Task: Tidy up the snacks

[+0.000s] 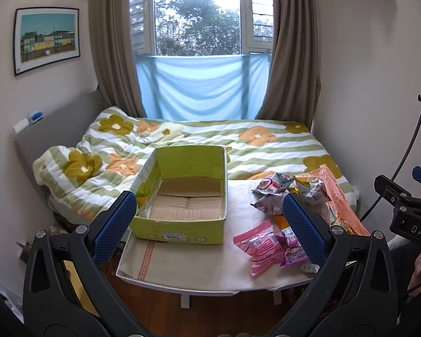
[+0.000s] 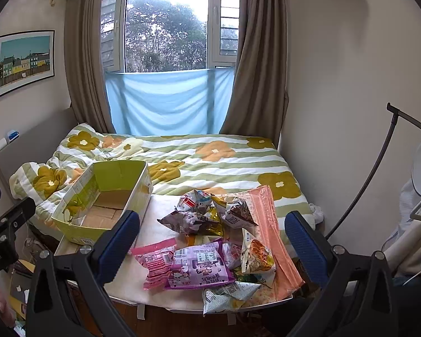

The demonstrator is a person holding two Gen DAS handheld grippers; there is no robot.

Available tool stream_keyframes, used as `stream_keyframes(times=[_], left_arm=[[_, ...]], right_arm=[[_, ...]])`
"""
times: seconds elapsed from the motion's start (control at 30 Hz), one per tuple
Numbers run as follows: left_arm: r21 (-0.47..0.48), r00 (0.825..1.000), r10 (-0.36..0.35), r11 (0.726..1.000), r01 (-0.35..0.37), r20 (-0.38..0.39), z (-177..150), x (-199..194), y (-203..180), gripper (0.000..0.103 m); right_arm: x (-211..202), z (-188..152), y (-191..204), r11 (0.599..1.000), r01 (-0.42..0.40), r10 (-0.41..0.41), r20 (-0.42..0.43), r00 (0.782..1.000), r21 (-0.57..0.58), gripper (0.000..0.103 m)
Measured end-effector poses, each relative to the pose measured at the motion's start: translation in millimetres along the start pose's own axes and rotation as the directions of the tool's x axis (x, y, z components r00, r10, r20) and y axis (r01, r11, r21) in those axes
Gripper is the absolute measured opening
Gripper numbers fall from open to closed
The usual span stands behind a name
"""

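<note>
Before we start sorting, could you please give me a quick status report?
Left gripper and right gripper open, holding nothing. Green box empty on table. Snack packets piled beside it, untouched. Nothing in the way.

green box, pink packet, purple packet

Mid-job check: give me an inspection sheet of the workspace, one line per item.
Surface: small white table with a cloth cover, set against the bed.
Job's things: green cardboard box open and empty; snack packets piled loose to its right, among them a pink packet and a purple packet.
Clutter: long peach wrapper under the pile.
Grippers: left gripper open, holding nothing; right gripper open, holding nothing.
Cables: dark cable arching along the right wall.
Surroundings: flowered quilt, curtained window, framed picture.
</note>
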State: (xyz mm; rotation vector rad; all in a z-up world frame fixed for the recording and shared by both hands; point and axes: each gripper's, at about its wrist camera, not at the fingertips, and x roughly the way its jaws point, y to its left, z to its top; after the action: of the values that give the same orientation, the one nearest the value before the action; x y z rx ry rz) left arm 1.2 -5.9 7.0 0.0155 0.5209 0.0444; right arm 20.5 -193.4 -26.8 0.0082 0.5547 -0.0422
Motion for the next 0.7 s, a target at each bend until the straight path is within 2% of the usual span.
stream_keyframes(times=[0.7], left_arm=[[-0.008,1.000,0.006,1.000,-0.006,-0.014,-2.9,8.2,3.6,0.103]], right_arm=[[7.0,0.5,0.9,1.000,-0.008,0.008,-0.007,1.000,0.000,0.103]])
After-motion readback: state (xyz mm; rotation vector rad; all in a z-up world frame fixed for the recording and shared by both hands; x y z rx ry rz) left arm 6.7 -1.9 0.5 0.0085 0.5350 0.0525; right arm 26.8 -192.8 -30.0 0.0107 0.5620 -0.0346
